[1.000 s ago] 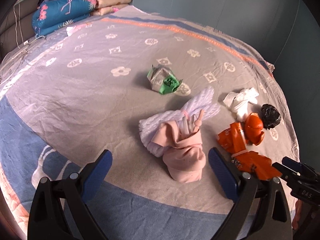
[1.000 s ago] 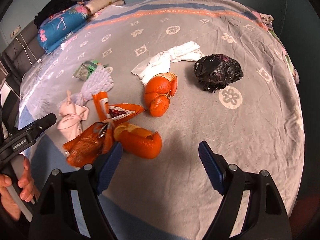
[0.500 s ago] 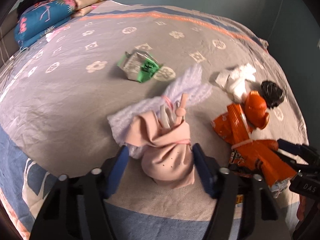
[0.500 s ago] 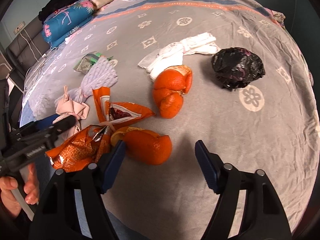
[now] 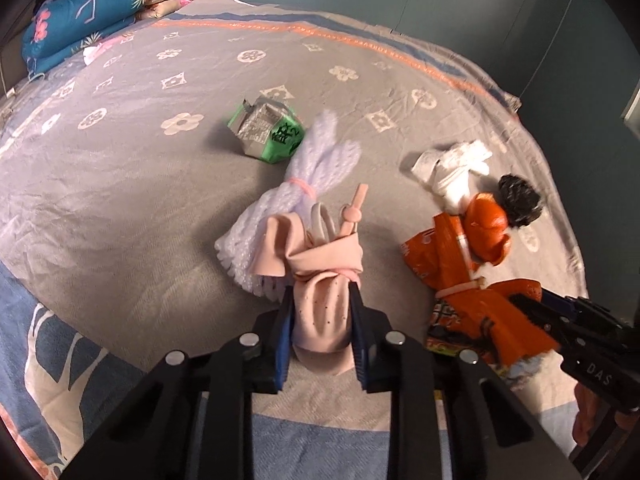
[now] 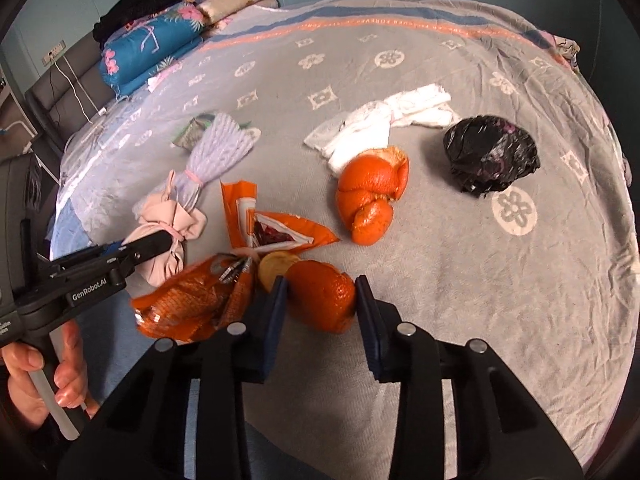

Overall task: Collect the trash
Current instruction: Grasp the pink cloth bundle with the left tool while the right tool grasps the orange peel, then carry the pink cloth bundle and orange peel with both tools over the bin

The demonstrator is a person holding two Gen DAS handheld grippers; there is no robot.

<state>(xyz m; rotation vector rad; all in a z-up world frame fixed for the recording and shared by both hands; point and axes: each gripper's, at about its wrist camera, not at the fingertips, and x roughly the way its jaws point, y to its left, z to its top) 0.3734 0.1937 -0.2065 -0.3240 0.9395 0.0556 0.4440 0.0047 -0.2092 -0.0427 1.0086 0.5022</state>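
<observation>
My left gripper (image 5: 321, 312) is closing, and its blue pads press both sides of a pink cloth bundle (image 5: 320, 332) tied with a band, on the grey bedspread (image 5: 120, 200). A lavender knitted bundle (image 5: 316, 160) lies right behind it. My right gripper (image 6: 320, 300) is closing around an orange peel (image 6: 324, 300), with both pads against its sides. Crumpled orange snack wrappers (image 6: 192, 304) touch that peel on the left. A second orange peel (image 6: 372, 196), a black plastic bag (image 6: 492, 156), white tissue (image 6: 380, 124) and a green carton (image 5: 268, 132) lie farther back.
Folded quilts and pillows (image 6: 148, 48) are stacked at the head of the bed, far left. A person's hand (image 6: 40, 380) grips the left tool's handle at the lower left. The bedspread's far right edge (image 6: 616, 160) drops off toward a dark wall.
Both grippers went from wide open to nearly closed, the left onto the pink bundle and the right onto the near orange peel. Neither hand shifted much.
</observation>
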